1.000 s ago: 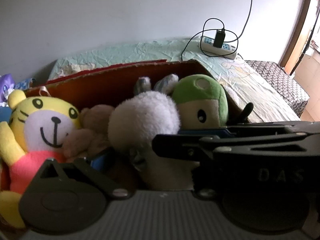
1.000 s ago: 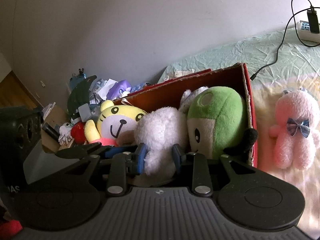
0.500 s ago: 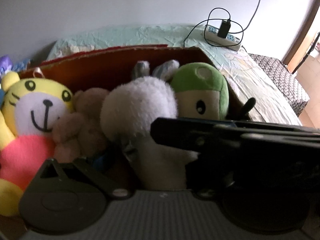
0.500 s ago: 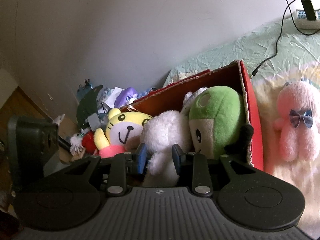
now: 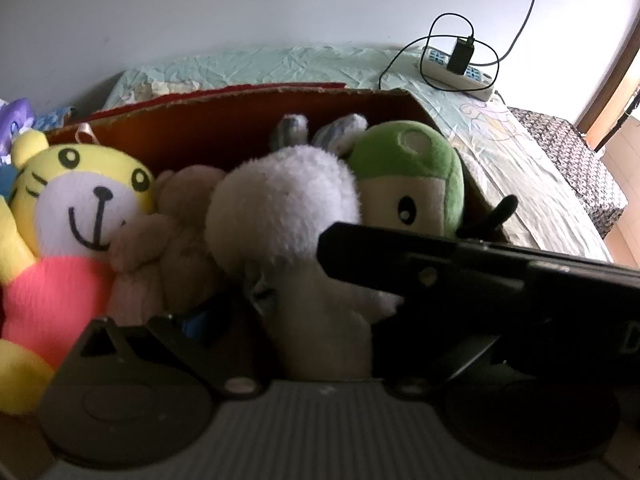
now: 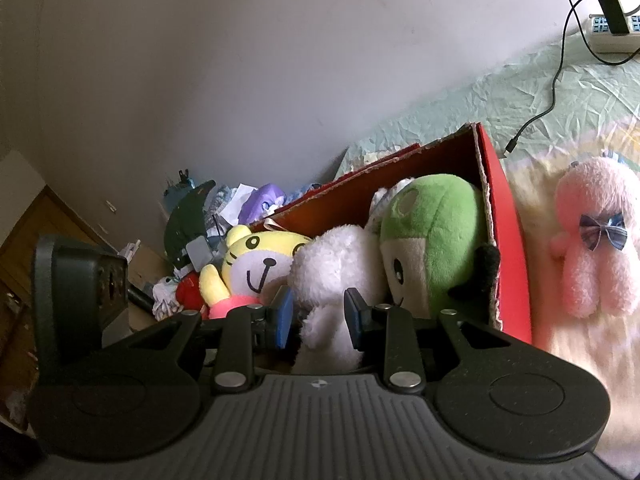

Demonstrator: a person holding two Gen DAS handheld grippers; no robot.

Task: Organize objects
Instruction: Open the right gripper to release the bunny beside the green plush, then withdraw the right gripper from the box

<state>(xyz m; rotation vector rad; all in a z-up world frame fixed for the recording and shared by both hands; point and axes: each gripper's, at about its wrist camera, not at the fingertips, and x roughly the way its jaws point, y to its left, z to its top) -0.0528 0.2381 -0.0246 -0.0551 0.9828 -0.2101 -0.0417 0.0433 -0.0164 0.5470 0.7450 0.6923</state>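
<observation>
Now right tool [image 6: 319, 316] straddling white plush [image 6: 336, 276], unclamped

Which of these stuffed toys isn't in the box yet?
The pink toy with the blue bow; it lies on the bed outside the red box.

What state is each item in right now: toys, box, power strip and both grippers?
red box: open-topped, packed with toys.
white plush: in the box, between the right gripper pads.
green plush: in the box, at its right end.
yellow tiger plush: in the box, face showing.
brown plush: wedged between tiger and white plush.
pink plush: outside the box, lying on the bed.
power strip: charger plugged in.
left gripper: fingers mostly hidden.
</observation>
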